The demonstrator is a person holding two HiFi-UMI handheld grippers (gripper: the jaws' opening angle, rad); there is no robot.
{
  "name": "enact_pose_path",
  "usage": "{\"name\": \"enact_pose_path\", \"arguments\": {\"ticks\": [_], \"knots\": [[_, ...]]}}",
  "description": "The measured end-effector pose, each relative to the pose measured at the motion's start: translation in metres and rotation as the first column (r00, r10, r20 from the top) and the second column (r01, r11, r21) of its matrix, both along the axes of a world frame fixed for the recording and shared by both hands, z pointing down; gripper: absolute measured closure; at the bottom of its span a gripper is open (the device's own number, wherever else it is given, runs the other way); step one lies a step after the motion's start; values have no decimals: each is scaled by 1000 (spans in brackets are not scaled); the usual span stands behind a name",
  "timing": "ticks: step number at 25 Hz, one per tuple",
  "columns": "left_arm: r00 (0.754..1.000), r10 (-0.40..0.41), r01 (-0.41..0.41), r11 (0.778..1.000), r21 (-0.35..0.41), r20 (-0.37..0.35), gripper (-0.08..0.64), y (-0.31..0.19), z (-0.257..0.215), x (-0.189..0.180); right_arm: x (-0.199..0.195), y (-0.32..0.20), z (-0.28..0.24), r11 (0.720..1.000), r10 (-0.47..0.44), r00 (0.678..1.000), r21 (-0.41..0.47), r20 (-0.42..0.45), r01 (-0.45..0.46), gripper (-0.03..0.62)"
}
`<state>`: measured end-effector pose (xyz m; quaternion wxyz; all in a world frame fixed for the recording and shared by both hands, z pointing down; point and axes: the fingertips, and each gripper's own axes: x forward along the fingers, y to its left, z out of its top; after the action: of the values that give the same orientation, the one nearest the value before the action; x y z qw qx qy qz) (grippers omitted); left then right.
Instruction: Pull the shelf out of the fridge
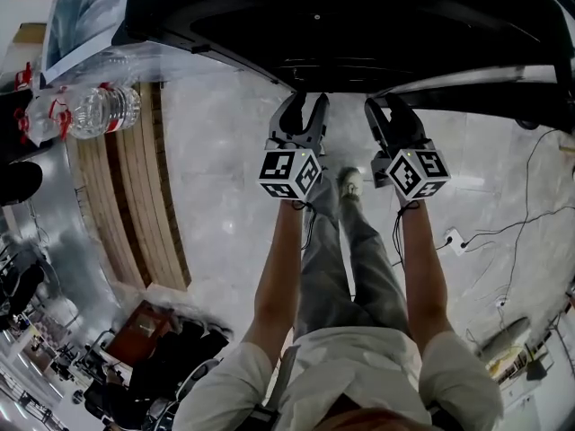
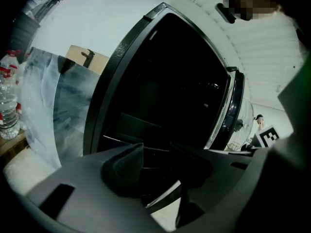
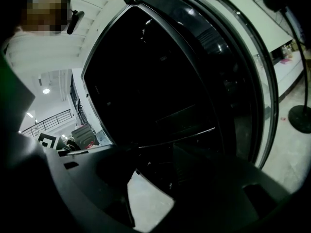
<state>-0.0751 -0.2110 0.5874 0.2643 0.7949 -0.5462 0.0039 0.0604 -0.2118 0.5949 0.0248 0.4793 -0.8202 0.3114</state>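
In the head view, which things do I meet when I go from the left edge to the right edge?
water bottle → left claw → right claw → white floor socket

grippers: left gripper (image 1: 305, 108) and right gripper (image 1: 388, 108) side by side, near each other, tips up at the lower edge of the dark fridge (image 1: 377, 16); marker cubes face the camera | body: bare forearms extended; grey trousers and a shoe (image 1: 349, 182) below | floor: pale; cables (image 1: 521, 223) at right | left: water bottle (image 1: 101, 110) by wooden slats (image 1: 135, 214)
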Motion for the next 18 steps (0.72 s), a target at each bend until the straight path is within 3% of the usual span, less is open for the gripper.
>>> {"name": "enact_pose_path", "arguments": {"ticks": [9, 18], "knots": [[998, 4, -5, 1000, -19, -61, 360, -16, 25, 6, -6, -18, 23, 1000, 17, 998, -25, 64, -15, 367], [992, -19, 15, 999, -34, -125, 324, -41, 38, 4, -6, -37, 40, 997, 59, 988, -50, 143, -52, 320]]}}
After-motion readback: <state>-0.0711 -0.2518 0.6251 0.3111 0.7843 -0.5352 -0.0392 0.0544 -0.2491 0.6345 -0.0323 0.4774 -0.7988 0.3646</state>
